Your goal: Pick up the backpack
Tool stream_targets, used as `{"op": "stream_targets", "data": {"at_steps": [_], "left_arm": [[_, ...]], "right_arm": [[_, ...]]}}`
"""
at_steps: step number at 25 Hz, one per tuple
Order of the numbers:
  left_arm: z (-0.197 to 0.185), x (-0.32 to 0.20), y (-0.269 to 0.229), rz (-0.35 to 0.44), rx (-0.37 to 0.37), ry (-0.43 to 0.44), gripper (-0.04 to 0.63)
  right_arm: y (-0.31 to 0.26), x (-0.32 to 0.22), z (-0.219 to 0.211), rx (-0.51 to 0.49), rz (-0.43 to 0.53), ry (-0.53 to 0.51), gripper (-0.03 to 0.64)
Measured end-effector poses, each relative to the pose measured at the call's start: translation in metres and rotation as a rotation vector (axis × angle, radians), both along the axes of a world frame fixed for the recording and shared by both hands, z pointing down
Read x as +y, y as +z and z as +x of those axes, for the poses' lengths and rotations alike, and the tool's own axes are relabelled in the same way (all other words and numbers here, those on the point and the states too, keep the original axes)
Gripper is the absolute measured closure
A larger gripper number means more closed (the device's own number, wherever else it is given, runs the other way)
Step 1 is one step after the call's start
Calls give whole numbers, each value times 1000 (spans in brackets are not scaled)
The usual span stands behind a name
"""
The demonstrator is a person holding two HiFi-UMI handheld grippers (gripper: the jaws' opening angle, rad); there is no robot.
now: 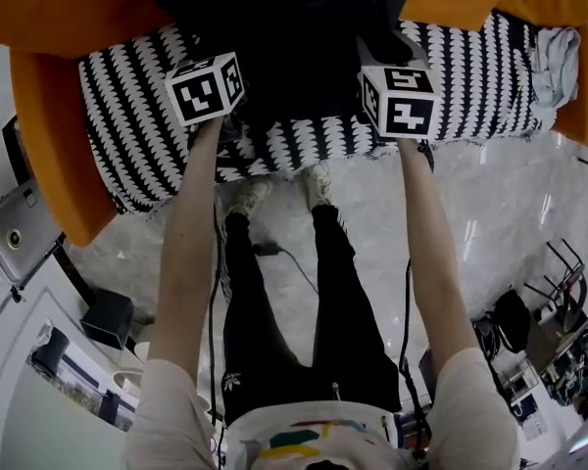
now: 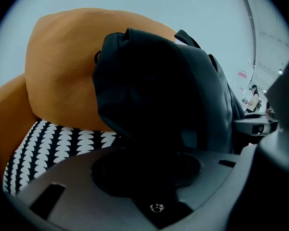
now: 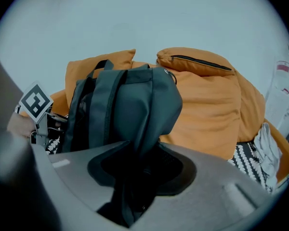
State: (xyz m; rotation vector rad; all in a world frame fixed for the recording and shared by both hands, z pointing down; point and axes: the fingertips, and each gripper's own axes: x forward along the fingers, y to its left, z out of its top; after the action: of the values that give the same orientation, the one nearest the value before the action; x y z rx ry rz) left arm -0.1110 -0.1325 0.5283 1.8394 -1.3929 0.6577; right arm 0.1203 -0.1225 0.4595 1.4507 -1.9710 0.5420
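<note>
A black backpack (image 1: pixel 284 27) stands on an orange sofa with a black-and-white patterned seat (image 1: pixel 461 76), leaning against the orange back cushions (image 3: pixel 207 100). My left gripper (image 1: pixel 208 88) is at the pack's left side; in the left gripper view dark backpack fabric (image 2: pixel 164 90) fills the space between its jaws (image 2: pixel 149 165). My right gripper (image 1: pixel 397 101) is at the pack's right side. In the right gripper view a fold of the backpack (image 3: pixel 127 102) runs down into the jaws (image 3: pixel 135 172), which pinch it. The shoulder straps (image 3: pixel 94 109) face that camera.
A pale crumpled cloth (image 1: pixel 554 62) lies at the sofa's right end. The person's legs stand right at the sofa's front edge, with a cable and a small black box (image 1: pixel 267 250) on the shiny floor. Equipment (image 1: pixel 15 228) stands at the left, and a rack (image 1: pixel 559 311) at the right.
</note>
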Motion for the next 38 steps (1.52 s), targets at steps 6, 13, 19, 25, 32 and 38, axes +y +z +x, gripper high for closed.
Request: {"op": "stream_targets", "data": {"at_steps": [6,13,19,25,32,38], "left_arm": [[18,-2,2,12,28,12,466],[24,3,-22,86,-23,10,491],[22,10,-34,147,-62,22,506],[17,12,-52,226,-89,27,512],[16,3,-101,340,-102,35,517],[21,-9,-172,436,-94,27,520]], "right_arm": [[8,-2,14,11,-11,7,492],[-7,3,17,45,32,21,525],[-13,8,12,57,60,22,535],[-24,12,8,68,109,33,541],[-58,8,9,52,176,46,543],[-123,1,16,44,256,83,545]]}}
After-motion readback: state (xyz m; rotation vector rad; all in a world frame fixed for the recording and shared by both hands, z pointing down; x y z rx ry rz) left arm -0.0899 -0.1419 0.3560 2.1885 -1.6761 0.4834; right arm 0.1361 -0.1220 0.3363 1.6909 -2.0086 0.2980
